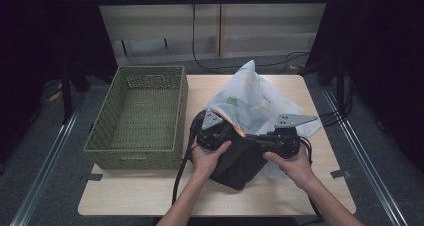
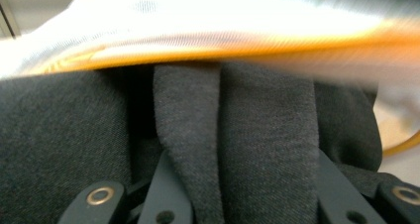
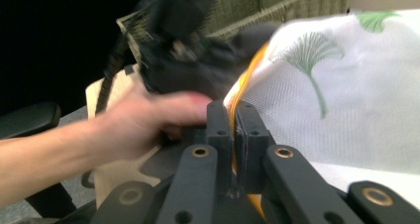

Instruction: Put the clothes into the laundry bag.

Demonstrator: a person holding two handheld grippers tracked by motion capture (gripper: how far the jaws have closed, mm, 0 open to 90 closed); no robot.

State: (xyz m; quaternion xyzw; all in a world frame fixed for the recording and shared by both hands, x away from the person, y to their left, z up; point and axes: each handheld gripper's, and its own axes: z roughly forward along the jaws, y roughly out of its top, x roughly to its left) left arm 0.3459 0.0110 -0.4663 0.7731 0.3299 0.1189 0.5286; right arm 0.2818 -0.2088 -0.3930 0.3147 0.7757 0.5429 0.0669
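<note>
Dark grey cloth garment is sitting clamped in the left gripper fingers; right gripper fingers are pinching the white mesh laundry bag's orange rim shut, which could slip free, closing the mouth.

The high view hangs above the near edge of the tabletop, facing forward and down. The left gripper view sits pressed close against dark cloth under an orange-edged mesh bag. The right gripper view looks level across toward the woven basket; all three share that bag.
</note>
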